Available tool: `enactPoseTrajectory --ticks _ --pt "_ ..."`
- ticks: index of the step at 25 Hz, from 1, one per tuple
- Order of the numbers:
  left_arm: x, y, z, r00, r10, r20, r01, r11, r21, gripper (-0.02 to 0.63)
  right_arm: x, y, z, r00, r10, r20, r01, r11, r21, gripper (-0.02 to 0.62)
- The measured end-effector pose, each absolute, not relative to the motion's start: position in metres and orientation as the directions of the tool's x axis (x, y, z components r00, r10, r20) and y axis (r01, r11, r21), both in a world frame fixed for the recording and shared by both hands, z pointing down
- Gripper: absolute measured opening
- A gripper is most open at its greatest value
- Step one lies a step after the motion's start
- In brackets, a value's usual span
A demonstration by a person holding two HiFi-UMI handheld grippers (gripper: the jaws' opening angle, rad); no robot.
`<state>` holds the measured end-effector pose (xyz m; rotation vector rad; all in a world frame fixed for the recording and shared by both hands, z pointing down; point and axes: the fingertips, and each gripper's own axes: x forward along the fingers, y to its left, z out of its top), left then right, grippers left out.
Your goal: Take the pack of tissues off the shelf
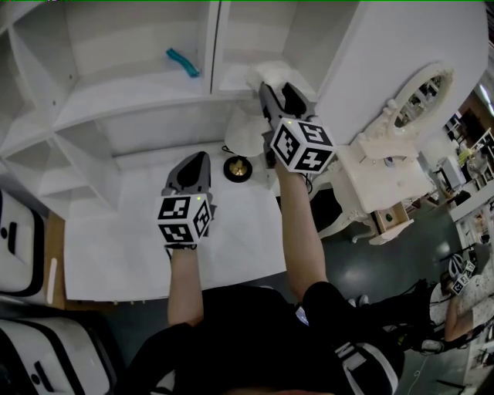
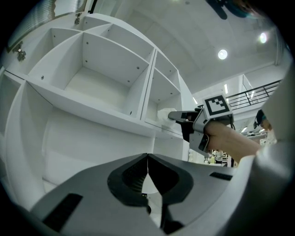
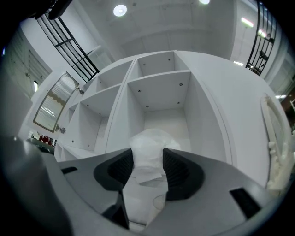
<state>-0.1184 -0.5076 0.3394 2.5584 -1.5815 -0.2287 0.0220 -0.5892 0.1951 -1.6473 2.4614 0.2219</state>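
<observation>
Right gripper: jaws closed on the pack of tissues. Both pads press into its soft white wrapper, which is pinched narrow between them. The pack sits at the front edge of a shelf compartment, upper centre of the head view, just right of a vertical divider.

Left gripper: jaws together, nothing between them. It is held over the white table at centre left, well apart from the pack.

Surrounding items:
- Shelf unit: white, with open compartments. It fills the upper left and centre of the head view. The compartment walls stand close on both sides of the pack.
- Teal object: lies on a shelf board left of the divider, upper centre.
- Round black item with a brass centre: stands on the table between the two grippers, below the pack's shelf.
- White ornate dresser with an oval mirror: at the right edge, beside the shelf unit.
- Black-and-white cases: at the lower left.

Surface and room: the tabletop is plain white. The floor at the right is dark grey. The right gripper view shows a white ceiling with round lights and a black railing at upper left.
</observation>
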Motion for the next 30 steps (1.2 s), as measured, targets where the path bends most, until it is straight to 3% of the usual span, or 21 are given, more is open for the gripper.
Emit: enactPoseTrajectory --ticks 11,30 --pt "-0.101 -0.502 0.347 0.467 -0.884 -0.030 -0.865 -0.464 0.192 0.011 0.020 -0.522 0.202 -0.449 -0.849 -0.277 -0.892 0.441 0.096 0.204" --pt "-0.077 -0.471 0.397 0.473 -0.880 0.045 -0.859 -0.448 0.249 0.011 0.028 -0.474 0.337 -0.556 -0.826 -0.091 -0.830 0.557 0.012 0.204"
